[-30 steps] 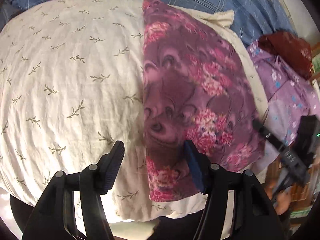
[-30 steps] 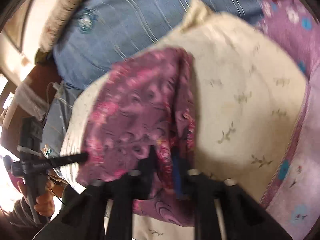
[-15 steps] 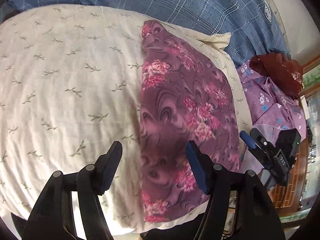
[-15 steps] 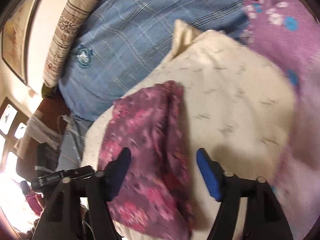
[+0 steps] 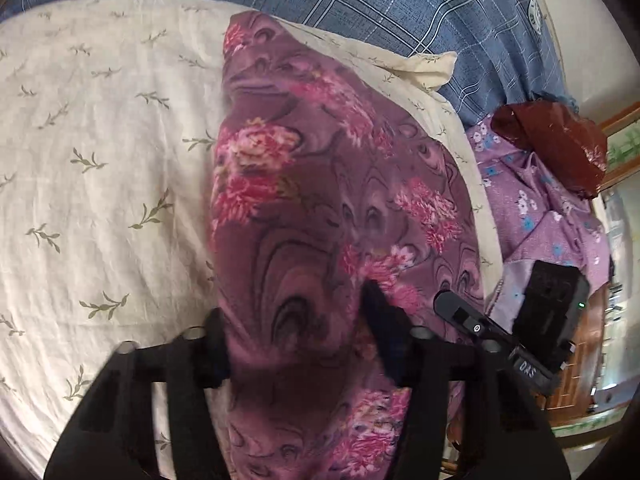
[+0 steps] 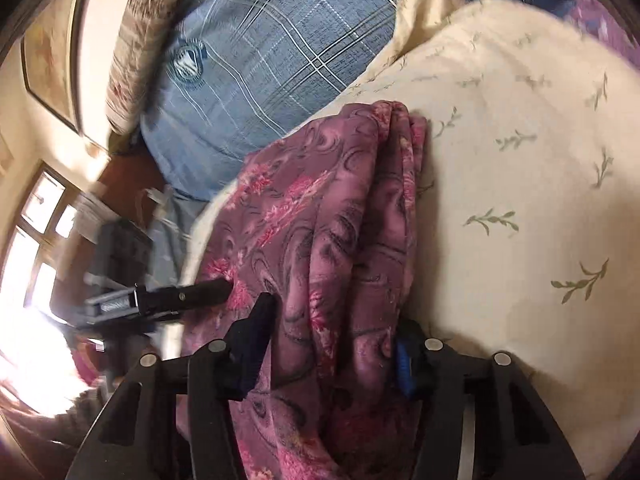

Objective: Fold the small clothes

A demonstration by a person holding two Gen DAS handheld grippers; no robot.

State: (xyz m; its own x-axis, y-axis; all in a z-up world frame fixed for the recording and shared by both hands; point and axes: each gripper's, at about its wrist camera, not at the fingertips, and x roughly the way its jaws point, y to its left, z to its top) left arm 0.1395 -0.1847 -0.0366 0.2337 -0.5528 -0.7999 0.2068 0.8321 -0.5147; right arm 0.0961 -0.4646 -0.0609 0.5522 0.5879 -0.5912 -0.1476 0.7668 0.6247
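Two black two-finger grippers straddle near end of folded purple floral cloth (image 5: 320, 208) on cream leaf-print pillow (image 5: 100, 160), near its right edge. Left gripper (image 5: 296, 344) jaws just closing, cloth bunched between; right gripper (image 6: 332, 344) likewise. Whether pads bite: cannot tell. Risk: grabbing only upper layers, fold springing apart; cloth sliding off pillow edge. No containers visible.

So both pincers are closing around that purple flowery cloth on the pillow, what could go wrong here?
The purple floral cloth is bunched in several layers between the right gripper fingers, so it may catch only some and spoil the fold. The left gripper could pinch the cream pillow cover underneath too. The cloth lies near the pillow's edge and might slide off.
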